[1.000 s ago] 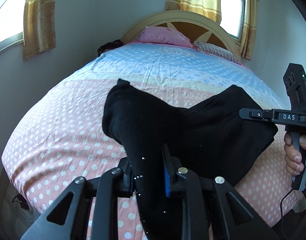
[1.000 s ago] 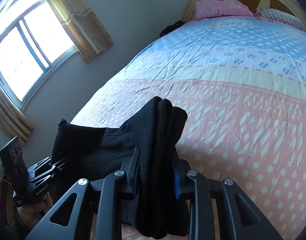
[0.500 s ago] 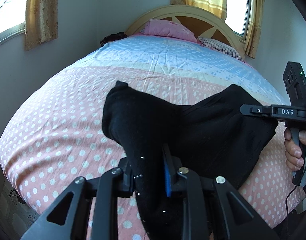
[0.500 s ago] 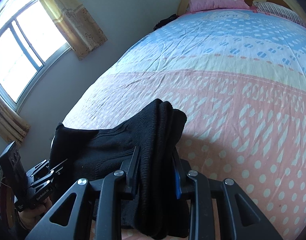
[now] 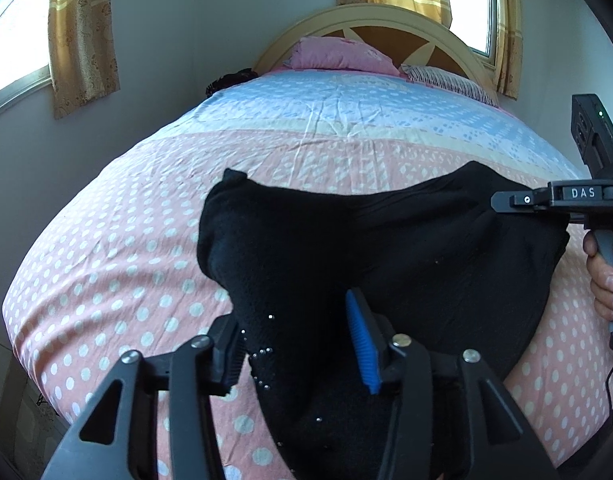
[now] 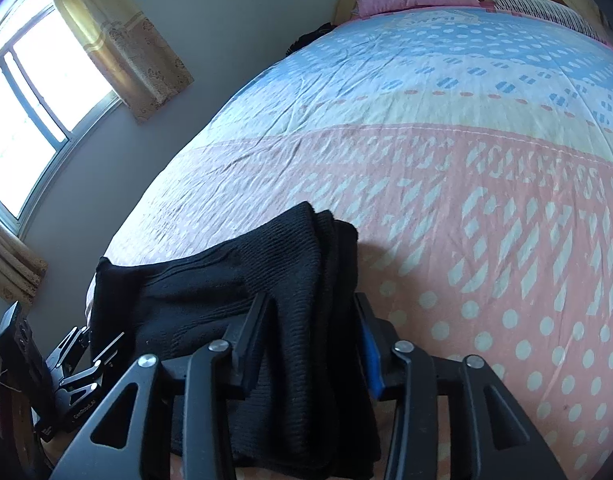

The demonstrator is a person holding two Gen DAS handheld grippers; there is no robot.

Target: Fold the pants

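1. Bed (image 5: 106, 248) fills both views: quilt with pink dotted band at the near end, blue band far, pink pillow (image 5: 338, 54) at the far headboard. Windows with yellow curtains (image 5: 82, 40) on the far and left walls.
2. Pants (image 5: 386, 248): black knit, already doubled into a thick stacked bundle, lying on the pink band near the foot edge of the bed. It stretches left-right between the two grippers, with one corner poking up at far left in the left wrist view. The right wrist view shows several layers stacked at the bundle's right end (image 6: 318, 280). Ribbed texture, a few tiny sparkly specks near the left gripper.
3. What changed: a second ago both grippers pinched the fabric tight; now both jaw pairs are opening and the bundle sits lower on the quilt. Reads as a release after setting down this fold.
4. Left gripper (image 5: 302, 344): jaws about half spread, cloth between them. The right blue pad has clearly come off the fabric; the left one sits just at its edge.
5. Right gripper (image 6: 310, 340): same, jaws partly spread, folded end between them, pressure looks gone. A hand (image 5: 606, 280) holds its handle.
6. Judgement: fold looks placed; next probably withdraw both grippers without dragging layers askew.
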